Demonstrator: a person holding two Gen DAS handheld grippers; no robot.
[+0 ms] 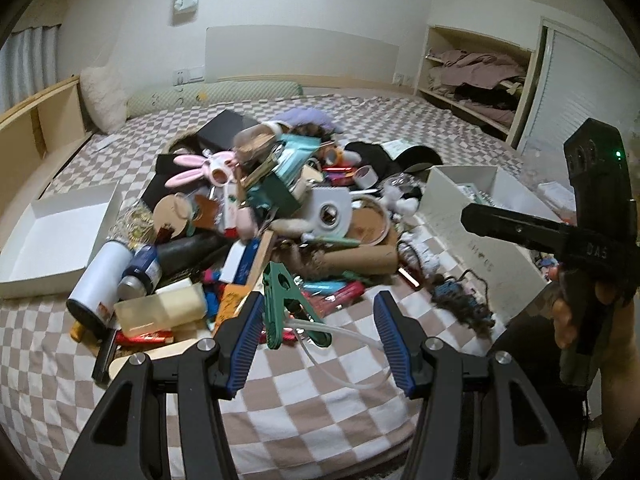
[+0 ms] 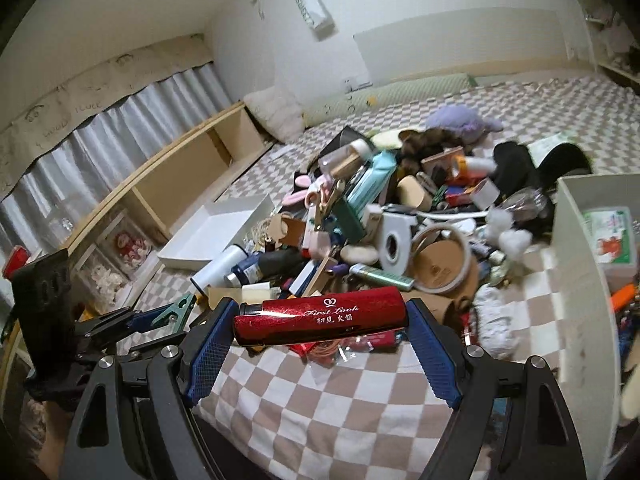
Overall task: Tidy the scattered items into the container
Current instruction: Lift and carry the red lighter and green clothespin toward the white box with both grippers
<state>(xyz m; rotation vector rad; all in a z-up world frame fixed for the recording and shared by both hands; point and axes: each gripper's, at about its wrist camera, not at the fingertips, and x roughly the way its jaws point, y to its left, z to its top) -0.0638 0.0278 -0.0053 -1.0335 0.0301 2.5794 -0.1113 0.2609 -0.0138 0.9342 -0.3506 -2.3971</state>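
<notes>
Now the right tongs [image 2: 320,322] grip a shiny red lighter [image 2: 320,316] sideways, above the checked bed [image 2: 320,392].
Left tongs [image 1: 316,340] are wide apart beside a green plastic clip [image 1: 286,300]; the white box [image 2: 580,280] sits to the right.

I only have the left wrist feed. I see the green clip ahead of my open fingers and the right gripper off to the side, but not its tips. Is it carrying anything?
Observer: Yes. The right gripper is shut on a red lighter, held crosswise between the blue pads.
Operator: Any marking on it?
Observer: White lettering reads "First Look" under a small heart logo.
Operator: Is the container close to it?
Observer: The white container stands just to its right; a green-and-white packet already lies inside.
Operator: And my left gripper?
Observer: The left gripper has the green clip at its tips, not clearly clamped.
</notes>
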